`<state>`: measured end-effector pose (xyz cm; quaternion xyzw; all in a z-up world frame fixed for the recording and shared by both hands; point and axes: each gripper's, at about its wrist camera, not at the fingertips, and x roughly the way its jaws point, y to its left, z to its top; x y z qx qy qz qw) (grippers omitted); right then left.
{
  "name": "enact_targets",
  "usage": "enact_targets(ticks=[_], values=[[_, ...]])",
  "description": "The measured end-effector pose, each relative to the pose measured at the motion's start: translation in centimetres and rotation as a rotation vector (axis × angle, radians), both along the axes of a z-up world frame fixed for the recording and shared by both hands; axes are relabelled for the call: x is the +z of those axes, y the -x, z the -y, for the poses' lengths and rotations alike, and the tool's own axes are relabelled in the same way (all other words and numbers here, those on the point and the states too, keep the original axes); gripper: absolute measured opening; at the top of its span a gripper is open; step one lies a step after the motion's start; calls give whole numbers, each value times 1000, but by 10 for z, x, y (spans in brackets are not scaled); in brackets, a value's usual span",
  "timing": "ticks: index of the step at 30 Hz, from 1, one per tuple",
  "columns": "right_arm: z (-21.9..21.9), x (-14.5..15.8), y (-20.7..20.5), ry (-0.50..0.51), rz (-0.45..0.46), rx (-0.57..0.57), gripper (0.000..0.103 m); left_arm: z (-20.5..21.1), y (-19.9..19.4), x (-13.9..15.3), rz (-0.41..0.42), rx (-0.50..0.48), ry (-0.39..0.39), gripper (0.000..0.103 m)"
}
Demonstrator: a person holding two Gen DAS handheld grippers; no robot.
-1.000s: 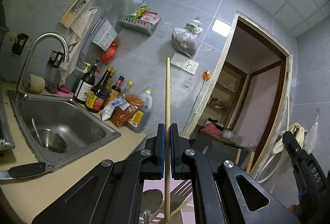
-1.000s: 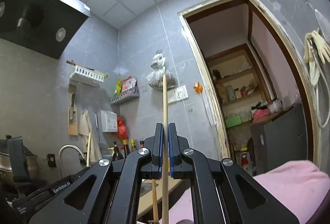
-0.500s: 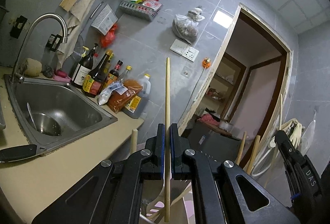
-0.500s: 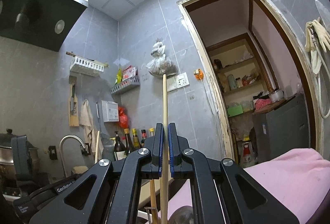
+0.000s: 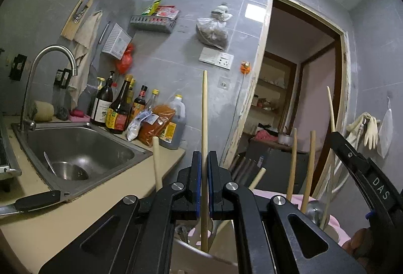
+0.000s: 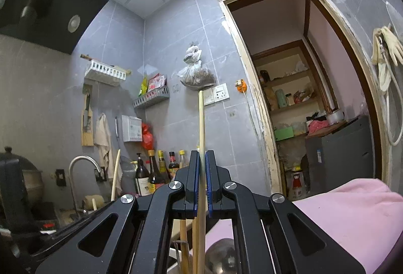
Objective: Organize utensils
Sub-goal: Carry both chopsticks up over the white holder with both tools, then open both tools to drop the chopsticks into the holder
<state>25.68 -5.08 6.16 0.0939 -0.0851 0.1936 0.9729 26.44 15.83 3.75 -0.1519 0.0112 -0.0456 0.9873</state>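
Wooden, slim round chopstick (image 5: 204, 107) clamped upright in left gripper (image 5: 204, 173); right gripper (image 6: 200, 173) likewise.

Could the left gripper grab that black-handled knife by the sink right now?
Probably not yet: the left gripper is shut on a wooden chopstick. The knife lies uncovered on the counter, so the way looks free once it lets go.

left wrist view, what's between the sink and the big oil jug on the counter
In the left wrist view, a row of dark sauce bottles and an orange-red packet stand between the sink and the oil jug, along the wall.
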Motion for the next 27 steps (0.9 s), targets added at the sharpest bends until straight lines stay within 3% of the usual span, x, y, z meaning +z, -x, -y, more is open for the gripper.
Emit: enact_targets(ticks=[5, 13, 16, 20, 25, 27], values=[[-2, -5, 3, 22, 0, -12, 3, 7, 1, -4, 5, -31, -41, 3], [-5, -7, 6, 45, -1, -7, 6, 7, 1, -6, -12, -75, -38, 5], [-5, -7, 8, 46, 1, -5, 8, 7, 2, -6, -8, -79, -31, 10], [-1, -4, 10, 30, 5, -13, 22, 2, 8, -2, 11, -85, -1, 21], [6, 4, 13, 24, -1, -41, 26, 3, 16, 7, 22, -96, 17, 36], [12, 6, 15, 28, -12, -56, 36, 6, 19, 11, 13, -95, 7, 42]])
